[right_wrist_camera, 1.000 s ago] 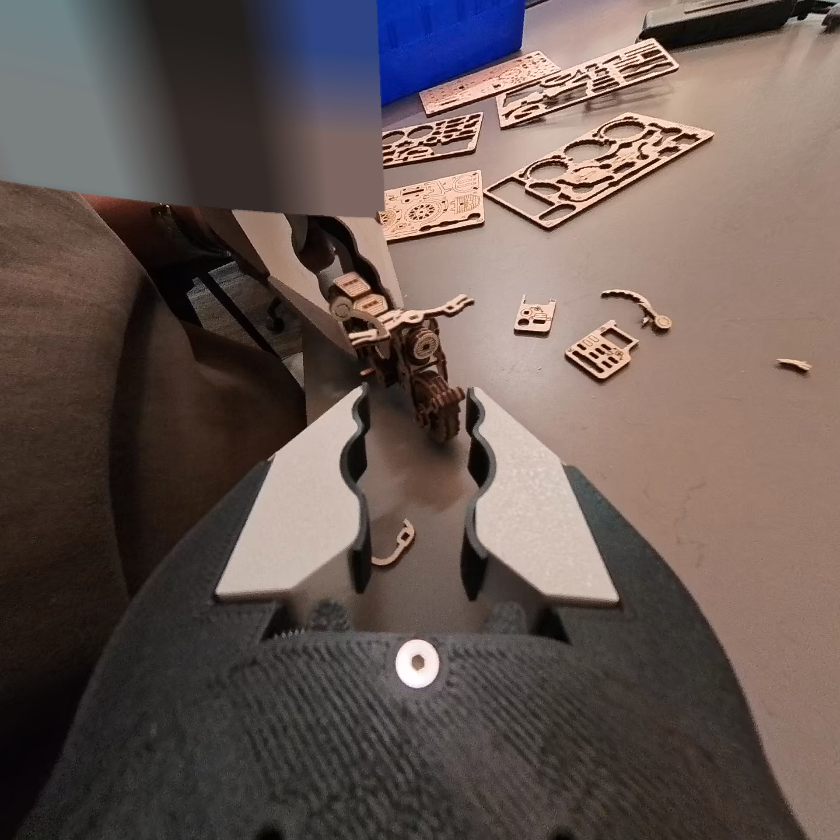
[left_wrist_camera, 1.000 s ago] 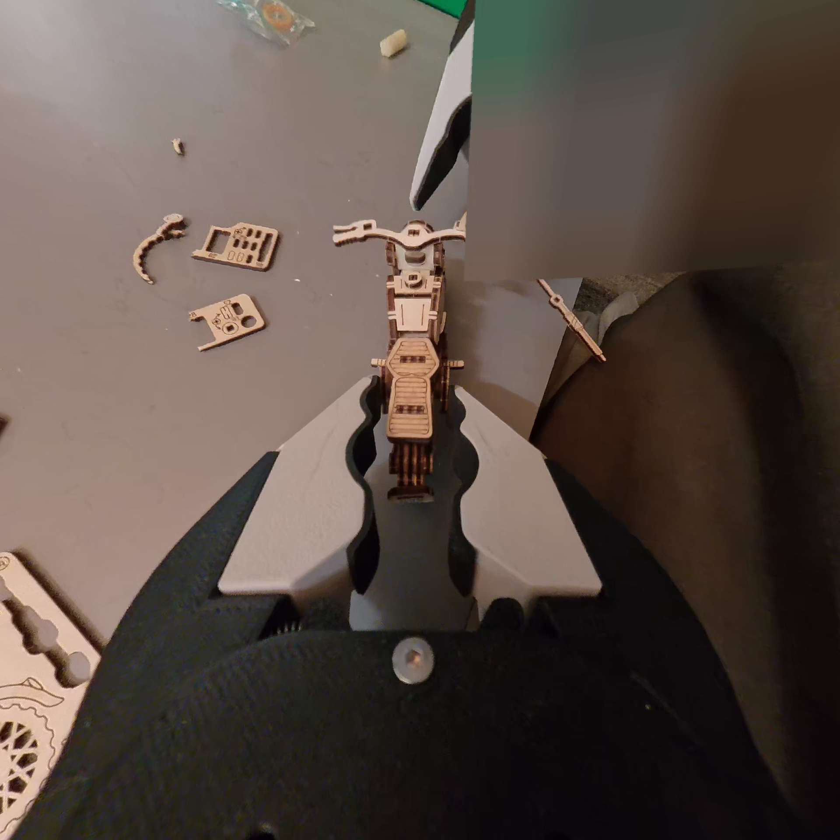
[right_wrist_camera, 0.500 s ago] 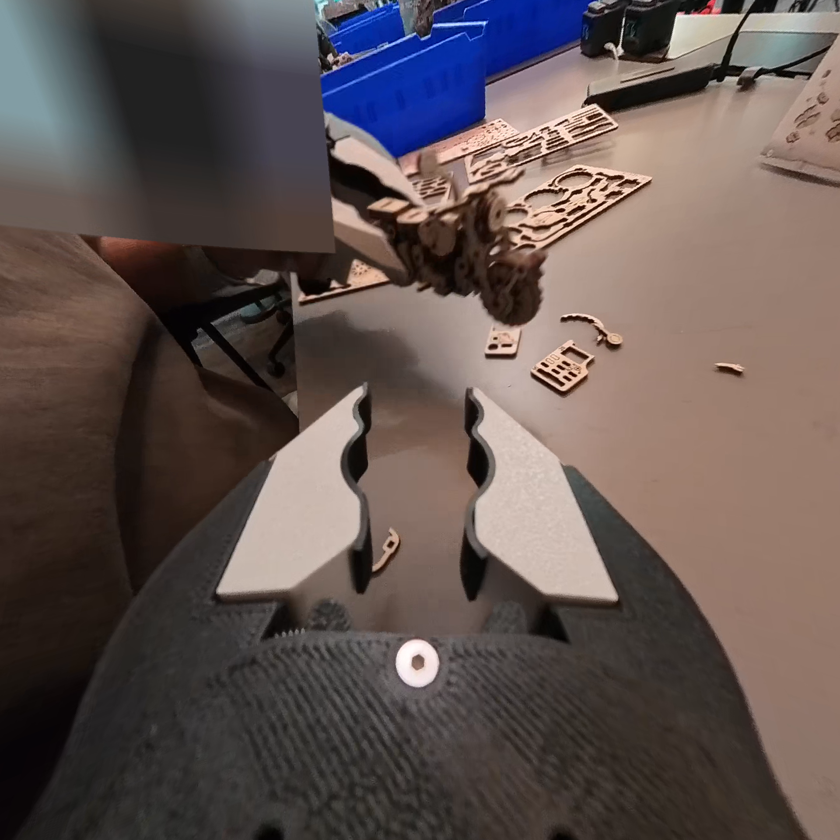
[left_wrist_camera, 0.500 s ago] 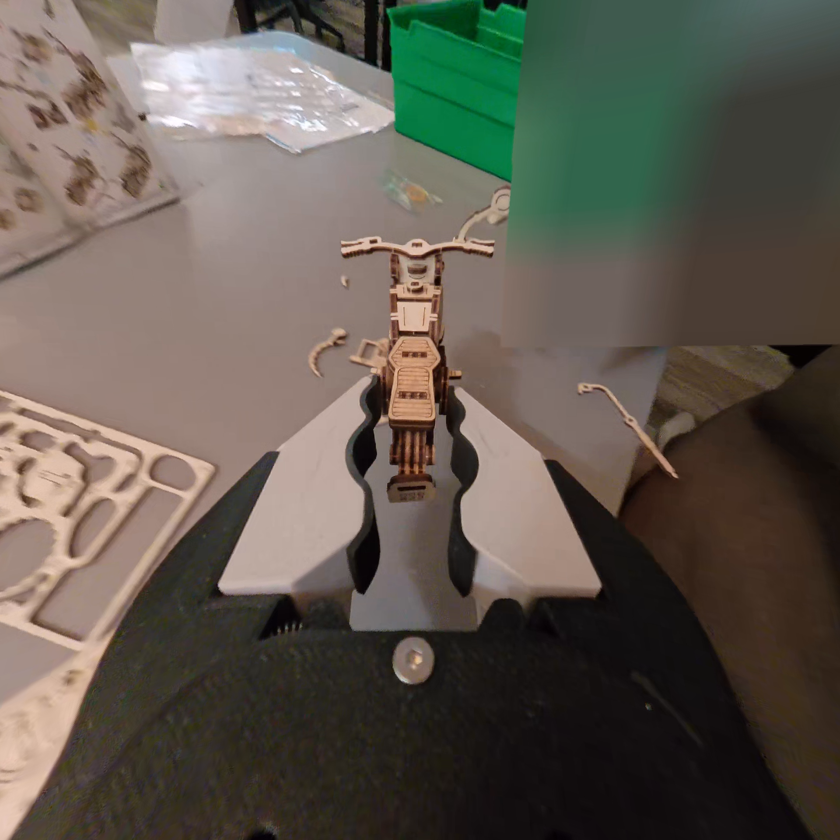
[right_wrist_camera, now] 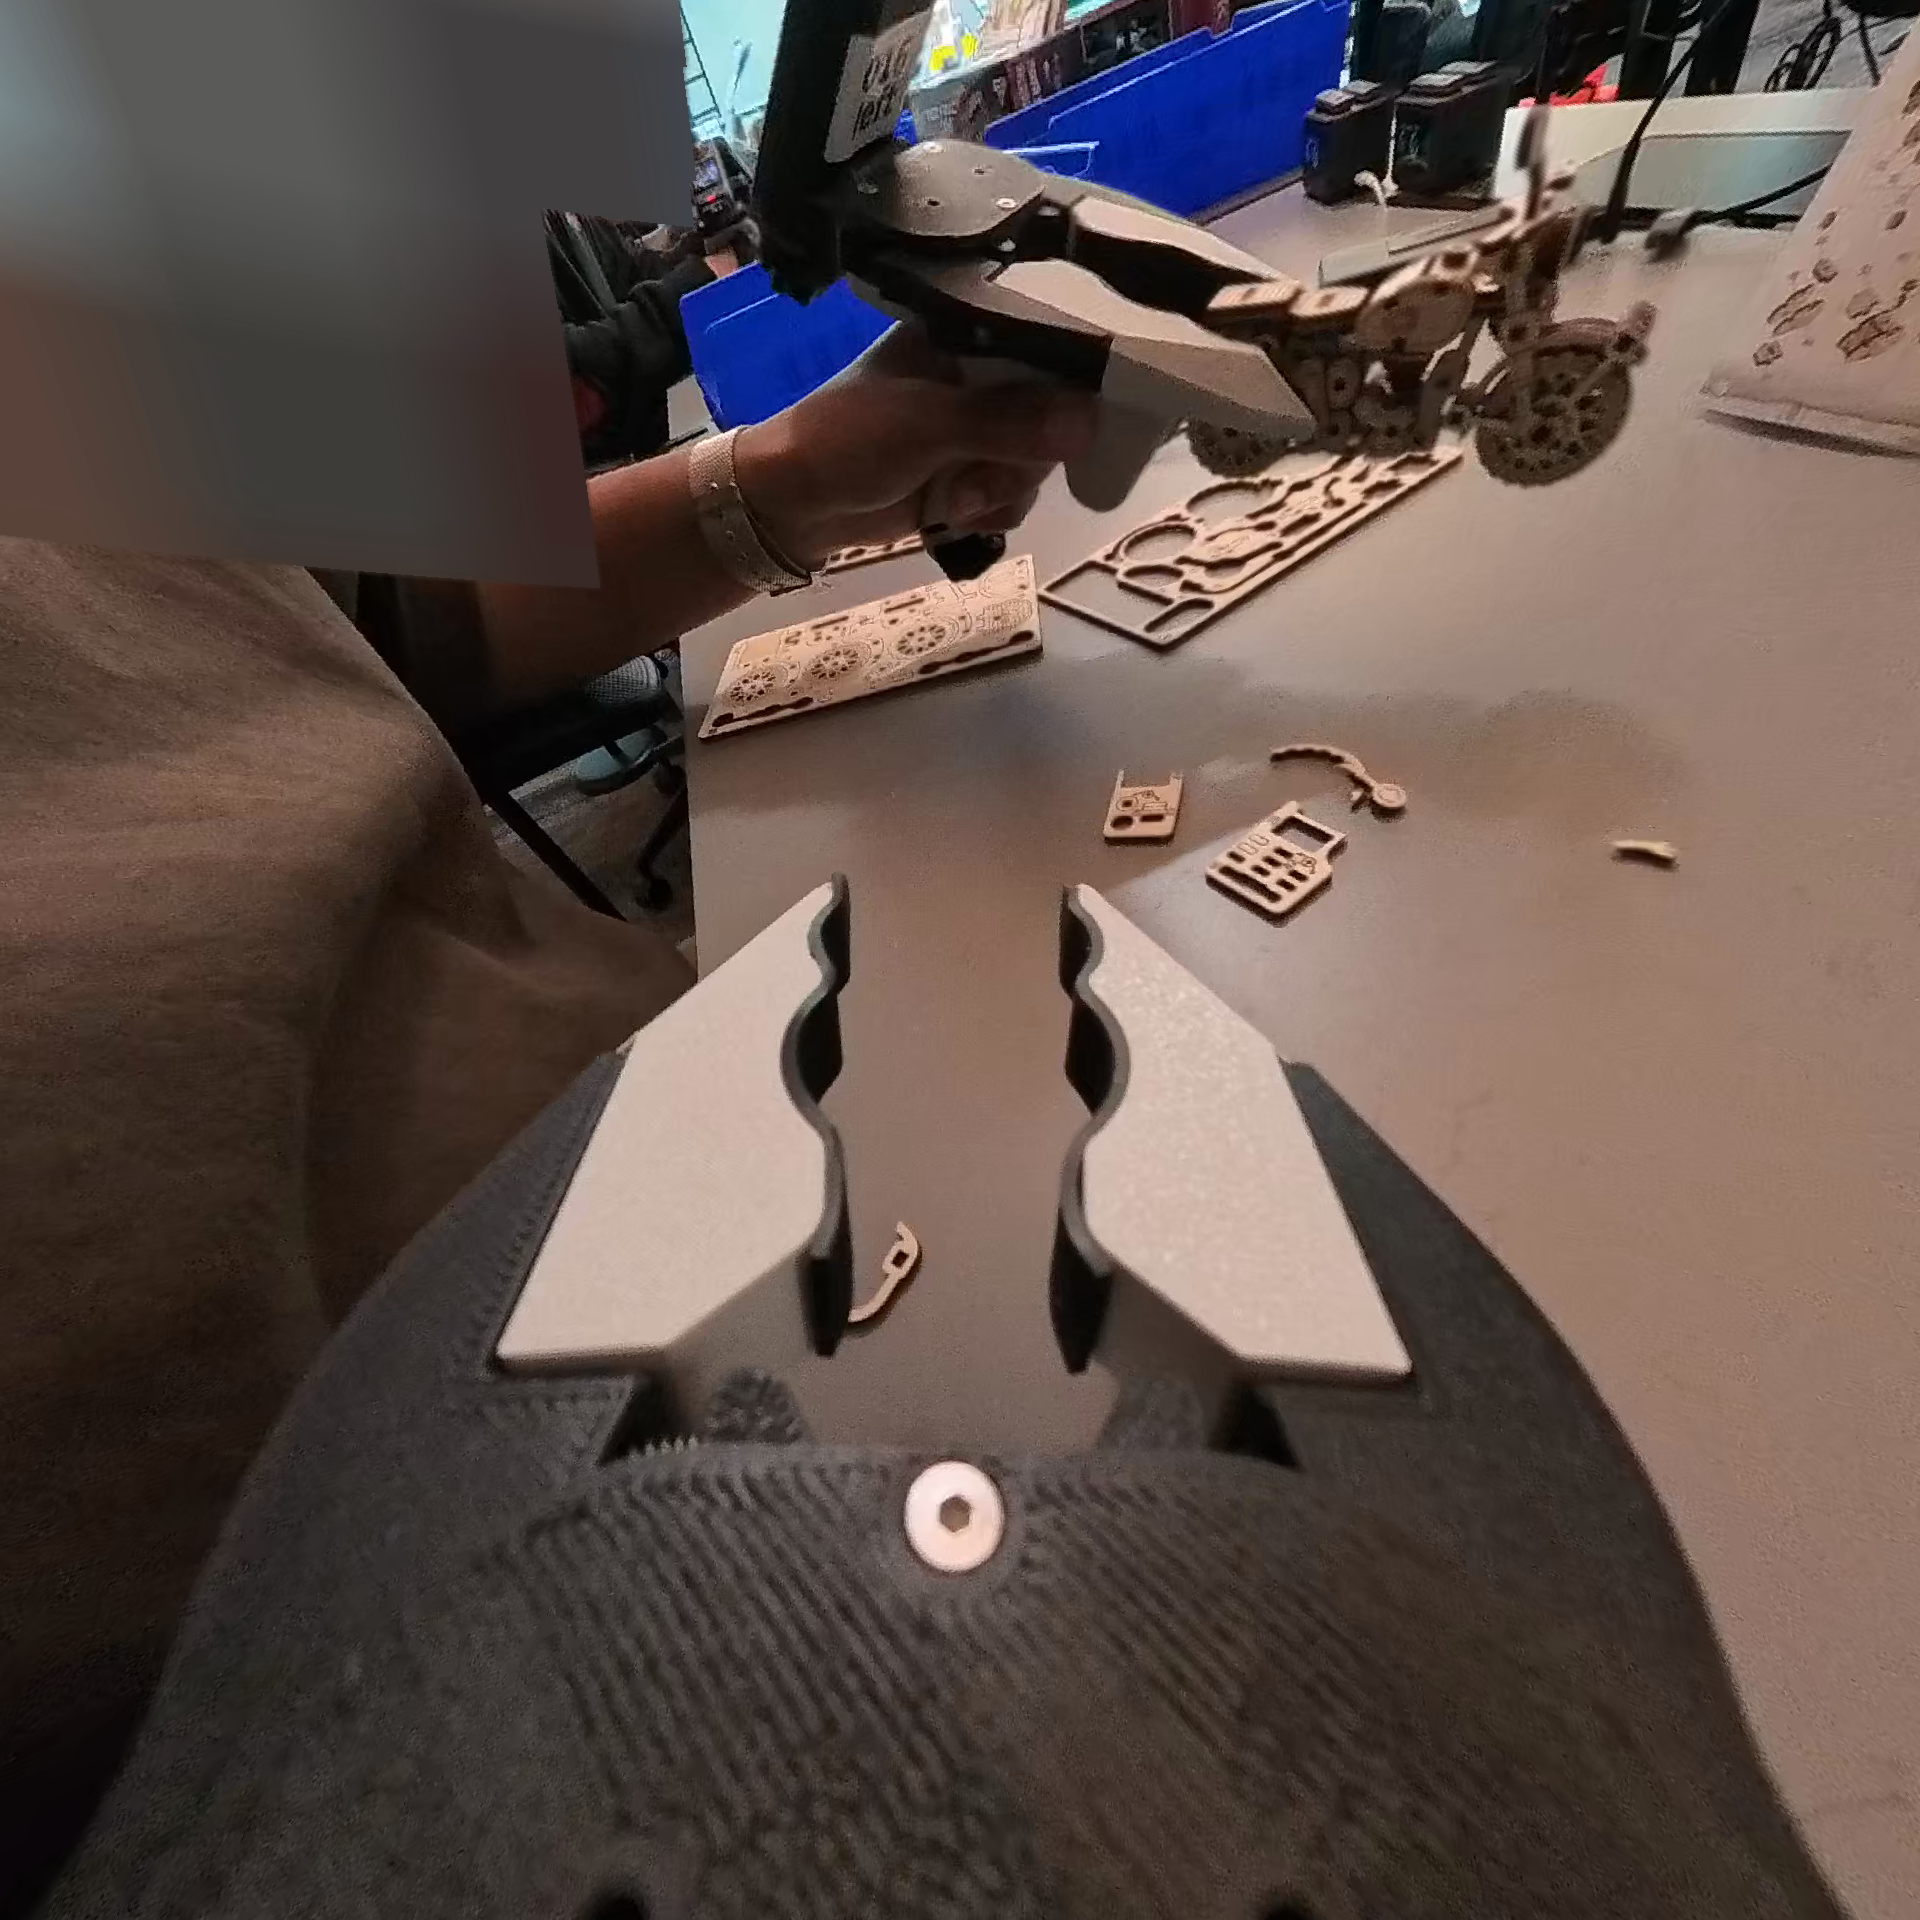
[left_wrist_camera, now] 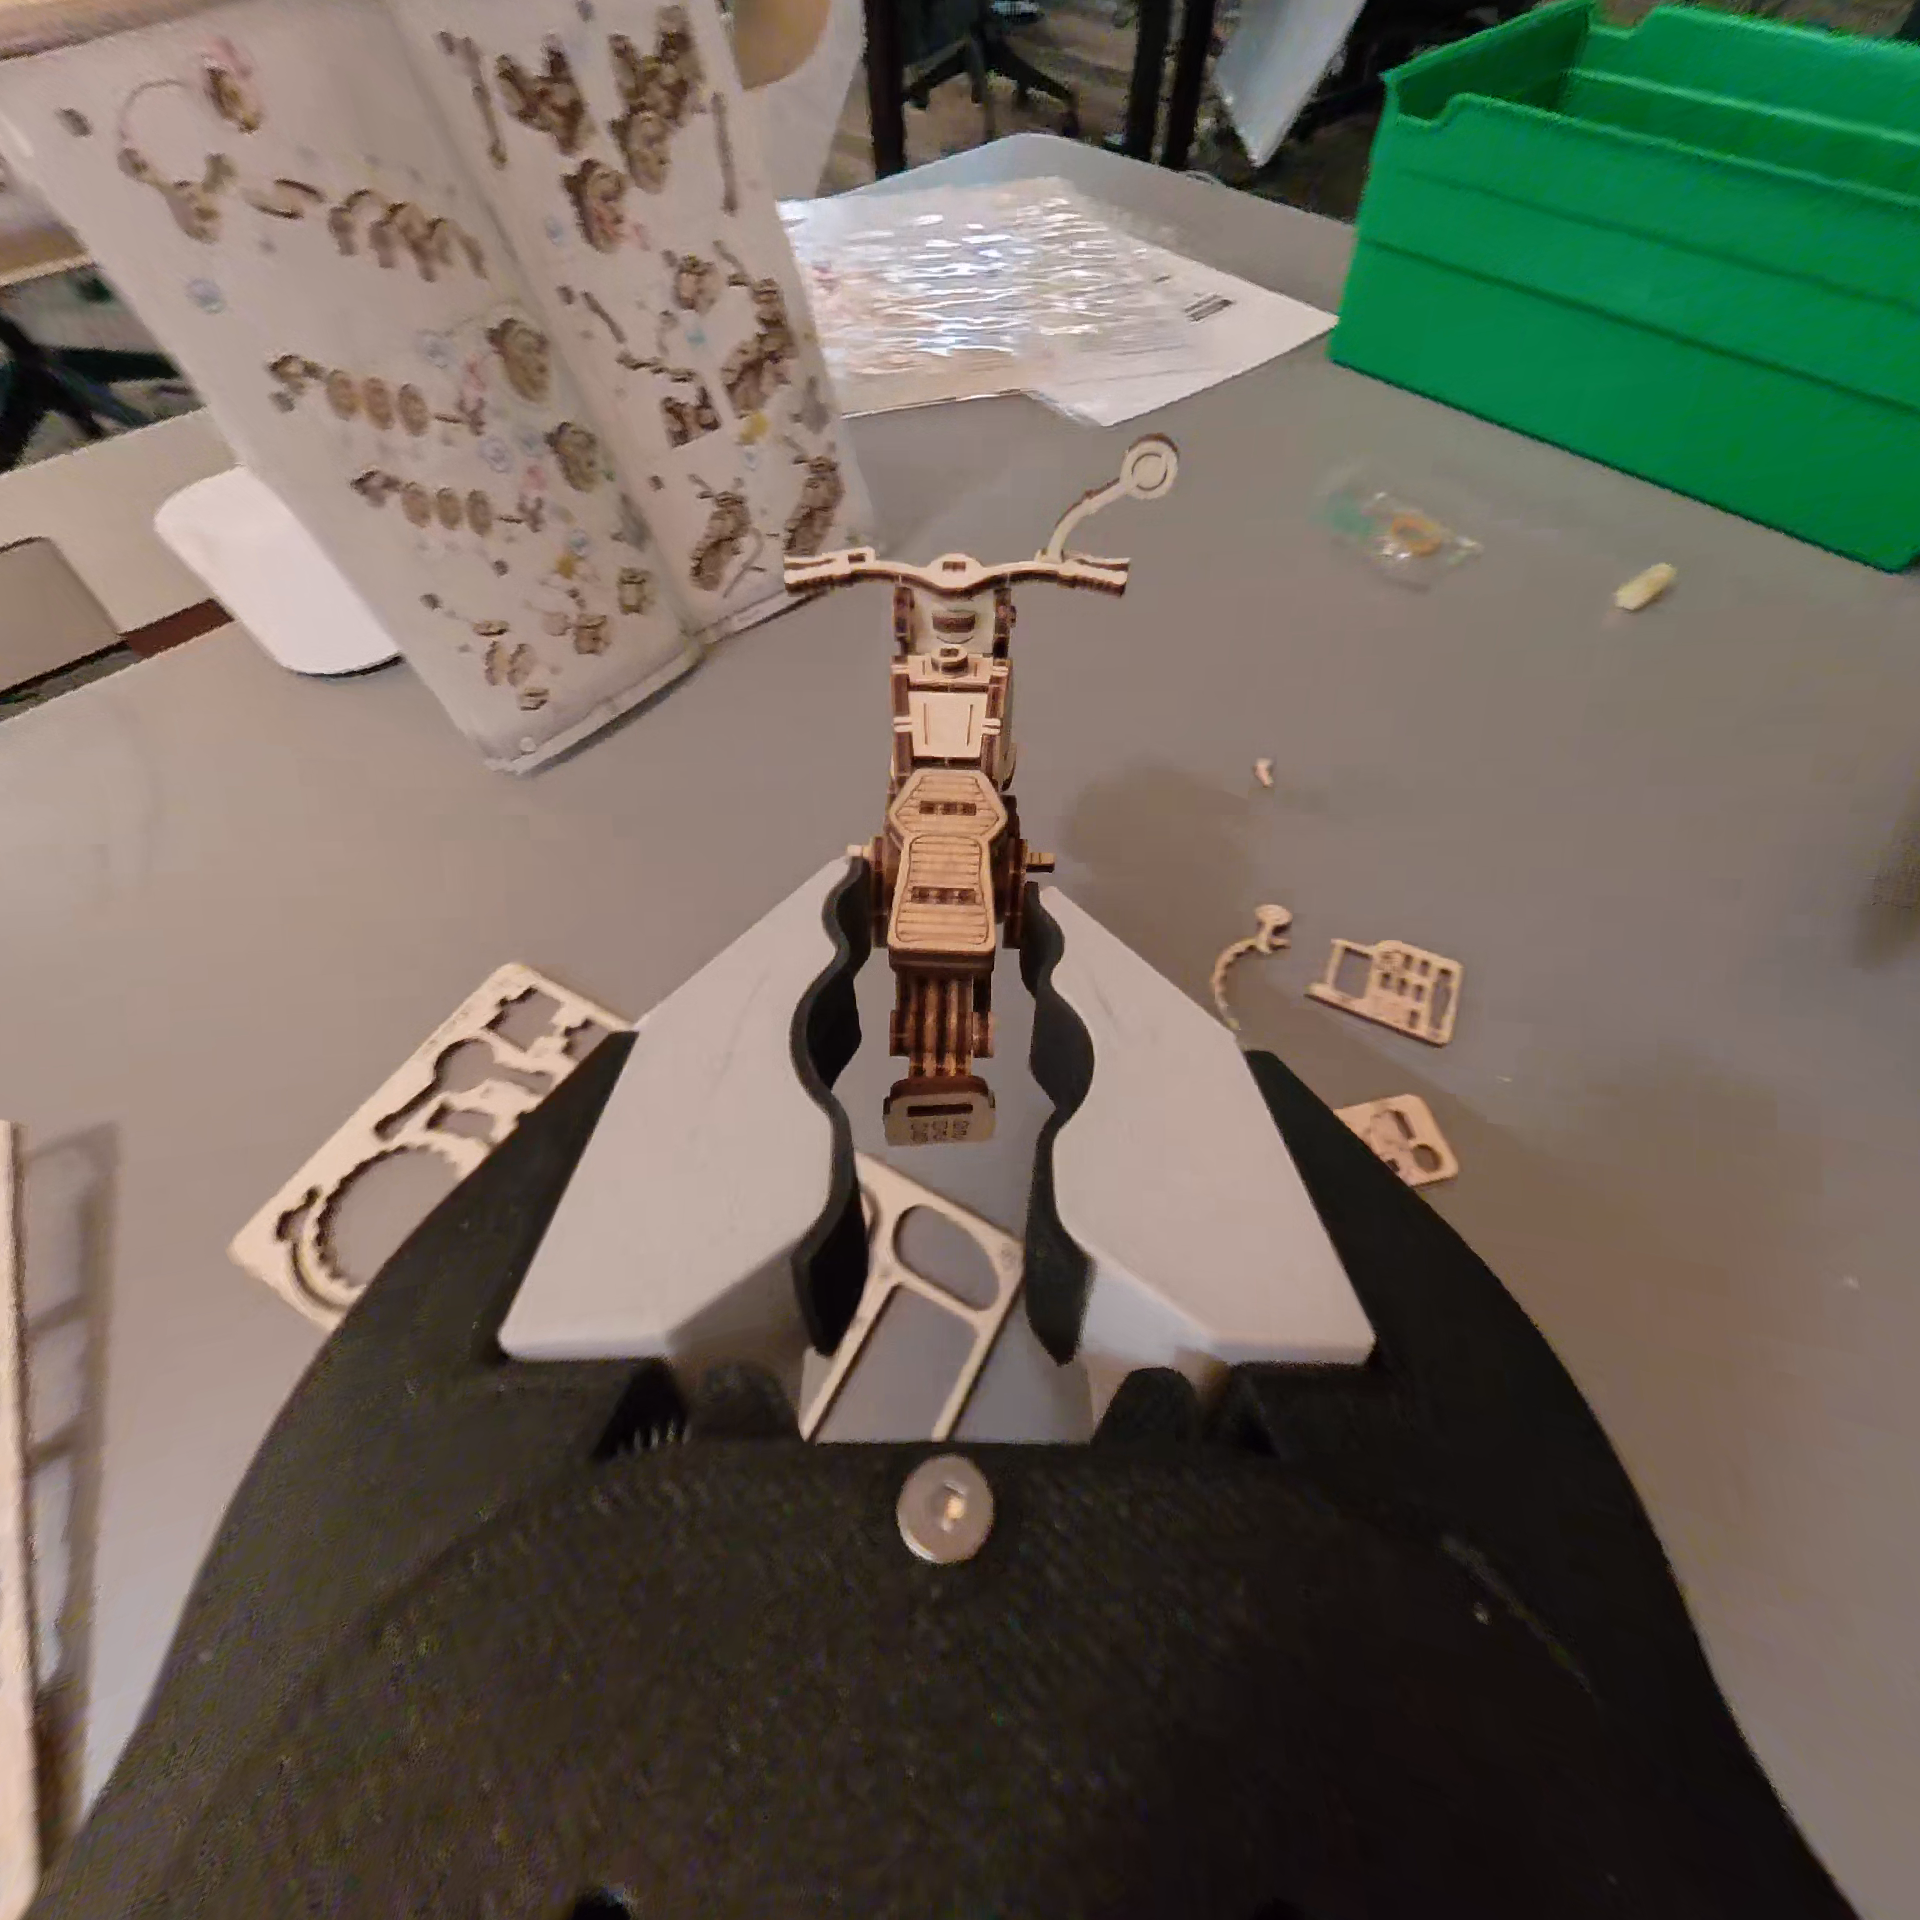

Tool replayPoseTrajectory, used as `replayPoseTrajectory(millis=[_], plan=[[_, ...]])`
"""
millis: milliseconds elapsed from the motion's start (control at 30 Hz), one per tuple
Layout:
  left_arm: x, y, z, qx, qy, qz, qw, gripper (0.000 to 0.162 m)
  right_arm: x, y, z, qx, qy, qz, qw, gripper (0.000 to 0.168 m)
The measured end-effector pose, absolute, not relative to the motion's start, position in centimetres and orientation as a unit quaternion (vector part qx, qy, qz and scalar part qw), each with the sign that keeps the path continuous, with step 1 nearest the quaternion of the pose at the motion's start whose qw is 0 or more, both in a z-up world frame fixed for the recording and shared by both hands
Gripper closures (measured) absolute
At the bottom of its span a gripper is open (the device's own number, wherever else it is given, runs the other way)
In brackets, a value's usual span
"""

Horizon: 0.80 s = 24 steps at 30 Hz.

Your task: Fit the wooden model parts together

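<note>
My left gripper [left_wrist_camera: 943, 904] is shut on the rear of a wooden motorcycle model [left_wrist_camera: 945, 727] and holds it in the air, handlebars pointing away. A round mirror [left_wrist_camera: 1148, 473] stands on its right handlebar. The right wrist view shows that gripper [right_wrist_camera: 1288, 348] and the model [right_wrist_camera: 1475, 332] high above the table, side on. My right gripper [right_wrist_camera: 954, 914] is open and empty, low over the table. A small hook-shaped part [right_wrist_camera: 888, 1273] lies on the table between its fingers. Loose parts lie ahead: a curved arm [right_wrist_camera: 1340, 774], a grid piece [right_wrist_camera: 1276, 857] and a small plate [right_wrist_camera: 1143, 805].
Punched wooden sheets [right_wrist_camera: 883, 655] [right_wrist_camera: 1247, 530] lie near the table's left edge. An instruction booklet [left_wrist_camera: 520, 364] stands at the back, a green bin [left_wrist_camera: 1662, 260] to the right and blue bins [right_wrist_camera: 1143, 135] behind. A person's hand [right_wrist_camera: 883, 468] holds the left gripper. Left tips to right tips: about 20 centimeters. The grid piece [right_wrist_camera: 1276, 857] lies around 10 centimeters away from my right fingertips. My left wrist view [left_wrist_camera: 1398, 986] looks at it from another angle.
My left gripper has lifted the motorcycle model from near the table edge and swung it up and away over the table. My right gripper has stayed open and nearly still.
</note>
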State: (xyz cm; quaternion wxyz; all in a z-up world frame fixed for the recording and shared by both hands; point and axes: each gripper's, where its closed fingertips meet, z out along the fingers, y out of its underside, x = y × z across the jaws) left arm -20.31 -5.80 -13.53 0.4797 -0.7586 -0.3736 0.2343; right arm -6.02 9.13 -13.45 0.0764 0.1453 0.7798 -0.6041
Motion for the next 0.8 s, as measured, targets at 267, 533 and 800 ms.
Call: replayPoseTrajectory(millis=[267,533,800], plan=[[-19.4,-13.9,-14.4,-0.69,-0.49,0.272,0.458,0.137,-6.1,9.1,-13.7,0.15,0.777,-0.604,0.089,0.129],[-19.4,-15.4,-16.2,-0.686,-0.516,0.282,0.429,0.136,-5.9,9.0,-13.7,0.149,0.778,-0.604,0.088,0.13],[-19.2,-15.6,-17.3,-0.69,-0.531,0.267,0.412,0.136,-5.8,8.9,-13.7,0.148,0.779,-0.603,0.089,0.13]])
